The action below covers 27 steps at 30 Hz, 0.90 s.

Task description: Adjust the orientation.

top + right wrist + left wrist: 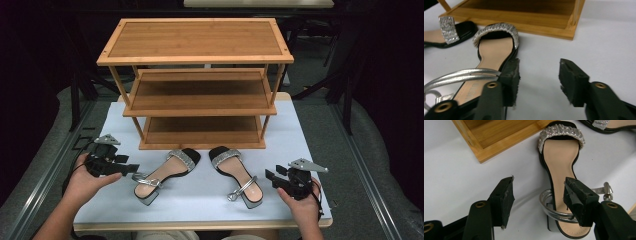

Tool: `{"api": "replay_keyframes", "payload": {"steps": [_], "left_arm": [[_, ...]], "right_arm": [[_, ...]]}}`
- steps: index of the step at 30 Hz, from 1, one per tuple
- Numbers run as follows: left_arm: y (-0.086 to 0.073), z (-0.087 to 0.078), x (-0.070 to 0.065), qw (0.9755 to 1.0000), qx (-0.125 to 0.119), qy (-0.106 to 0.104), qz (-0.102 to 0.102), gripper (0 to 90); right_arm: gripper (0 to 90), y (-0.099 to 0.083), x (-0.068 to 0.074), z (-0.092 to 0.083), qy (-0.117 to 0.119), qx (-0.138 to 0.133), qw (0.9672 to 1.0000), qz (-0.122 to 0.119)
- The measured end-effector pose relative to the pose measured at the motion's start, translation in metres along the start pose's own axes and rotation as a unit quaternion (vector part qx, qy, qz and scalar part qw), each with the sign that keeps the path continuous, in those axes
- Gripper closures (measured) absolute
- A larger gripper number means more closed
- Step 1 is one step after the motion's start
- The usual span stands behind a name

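Observation:
Two black sandals with glittery silver toe bands and silver ankle straps lie on the white table in front of a wooden rack. The left sandal has its heel toward my left gripper. That gripper is open, one jaw over bare table and the other over the heel and ankle strap. The right sandal lies just left of my right gripper, which is open with only table between its jaws. Its left jaw stands beside the sandal's edge.
The three-tier wooden shoe rack stands at the back of the white table top, its shelves bare. Its bottom shelf corner is close to the left sandal's toe. Dark floor and metal rails flank the table.

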<state>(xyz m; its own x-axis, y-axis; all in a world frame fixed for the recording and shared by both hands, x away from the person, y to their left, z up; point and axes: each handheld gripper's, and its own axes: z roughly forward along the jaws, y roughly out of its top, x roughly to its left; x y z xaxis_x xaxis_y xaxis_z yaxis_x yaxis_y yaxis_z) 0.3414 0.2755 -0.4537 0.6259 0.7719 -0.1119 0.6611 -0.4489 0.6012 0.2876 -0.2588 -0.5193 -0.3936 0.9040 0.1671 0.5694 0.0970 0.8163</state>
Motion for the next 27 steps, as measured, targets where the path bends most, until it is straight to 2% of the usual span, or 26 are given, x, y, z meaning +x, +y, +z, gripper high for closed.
{"api": "replay_keyframes", "payload": {"steps": [2, 3, 4, 6, 9, 10, 11, 12, 13, 17, 18, 23, 24, 27], "left_arm": [[0.005, 0.0, -0.004, 1.0, 0.006, -0.002, 0.003, 40.2], [0.005, 0.0, -0.004, 1.0, 0.006, -0.002, 0.003, 39.3], [0.008, 0.001, -0.008, 0.9999, 0.011, -0.001, 0.005, 38.7], [0.01, 0.002, -0.009, 0.9999, 0.015, -0.004, 0.007, 37.6], [0.017, 0.007, -0.015, 0.9993, 0.035, -0.012, 0.006, 35.8], [0.023, 0.01, -0.018, 0.9983, 0.056, -0.016, 0.007, 33.6], [0.023, 0.01, -0.018, 0.9983, 0.056, -0.016, 0.007, 33.0], [0.029, 0.015, -0.022, 0.9968, 0.077, -0.019, 0.01, 32.3], [0.029, 0.015, -0.022, 0.9968, 0.077, -0.019, 0.01, 31.6], [0.039, 0.026, -0.029, 0.9933, 0.113, -0.023, 0.012, 30.0], [0.043, 0.032, -0.031, 0.992, 0.124, -0.024, 0.011, 29.8], [0.048, 0.042, -0.032, 0.9897, 0.142, -0.022, 0.006, 27.5], [0.048, 0.046, -0.034, 0.9893, 0.144, -0.024, -0.004, 27.5], [0.05, 0.055, -0.034, 0.9856, 0.167, -0.022, -0.011, 26.2]], "right_arm": [[42.4, 0.0, 0.002, 0.003, 0.003, 0.013, 0.9999, 0.0], [42.4, 0.0, 0.002, 0.003, 0.003, 0.013, 0.9999, 0.0], [41.1, -0.001, 0.004, 0.005, -0.012, 0.017, 0.9998, -0.003], [39.3, -0.002, 0.004, 0.005, -0.012, 0.017, 0.9998, -0.001], [37.8, -0.002, 0.004, 0.005, -0.009, 0.023, 0.9997, -0.002], [36.2, -0.002, 0.004, 0.005, -0.014, 0.023, 0.9996, -0.002], [36.2, -0.002, 0.004, 0.005, -0.014, 0.023, 0.9996, -0.002], [35.7, -0.003, 0.004, 0.005, -0.013, 0.02, 0.9997, 0.0], [35.7, -0.003, 0.004, 0.005, -0.013, 0.02, 0.9997, 0.0], [35.7, -0.004, 0.004, 0.007, -0.017, 0.013, 0.9998, 0.003], [35.7, -0.005, 0.003, 0.006, -0.014, 0.02, 0.9997, 0.004], [35.7, -0.005, 0.003, 0.007, -0.015, 0.023, 0.9996, 0.005], [35.7, -0.006, 0.003, 0.007, -0.017, 0.022, 0.9996, 0.006], [35.7, -0.007, 0.003, 0.009, -0.022, 0.02, 0.9995, 0.007]]}}
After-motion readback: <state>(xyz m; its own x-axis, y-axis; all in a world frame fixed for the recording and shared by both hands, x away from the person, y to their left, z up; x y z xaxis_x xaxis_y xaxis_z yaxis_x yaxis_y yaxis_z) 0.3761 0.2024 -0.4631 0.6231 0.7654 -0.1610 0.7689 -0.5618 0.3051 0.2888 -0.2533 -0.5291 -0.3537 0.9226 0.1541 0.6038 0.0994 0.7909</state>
